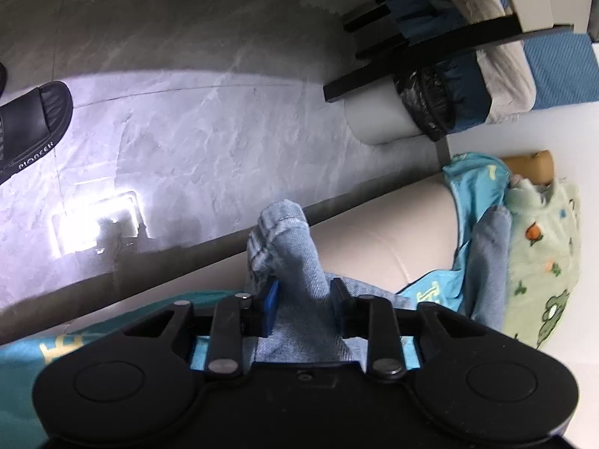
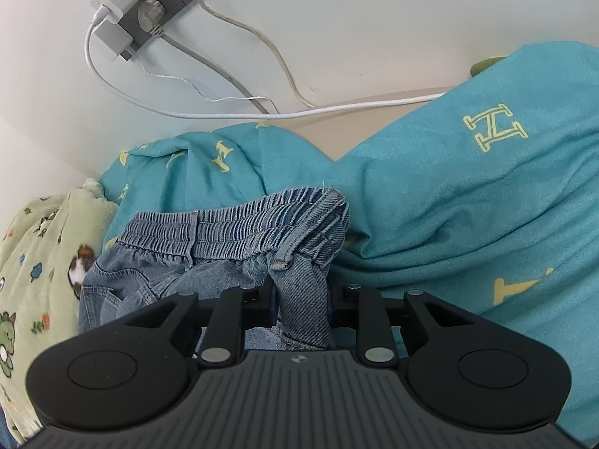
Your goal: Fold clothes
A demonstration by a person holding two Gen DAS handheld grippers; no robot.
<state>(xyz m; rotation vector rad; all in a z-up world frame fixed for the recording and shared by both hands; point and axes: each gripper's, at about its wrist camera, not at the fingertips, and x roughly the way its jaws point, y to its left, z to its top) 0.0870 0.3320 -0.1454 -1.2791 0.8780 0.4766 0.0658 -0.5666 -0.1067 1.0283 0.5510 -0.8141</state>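
I have the small denim trousers (image 2: 209,258) pinched at both ends, so the cloth hangs between my two tools rather than lying in a heap. My right gripper (image 2: 301,295) is clamped on a bunch of denim just below the elastic waistband (image 2: 239,220), which stands up in front of the fingers. My left gripper (image 1: 304,299) is closed on a fold of the same denim near a leg end (image 1: 280,220), and that hem sticks out past the fingertips over the edge of the cream cushion (image 1: 382,232). The trousers sit above a teal sheet printed with yellow letters (image 2: 468,194), beside a pale green fleece with cartoon animals (image 2: 37,262). Holding waist and leg apart like this should let me pull the fabric straight before laying it down for a fold.
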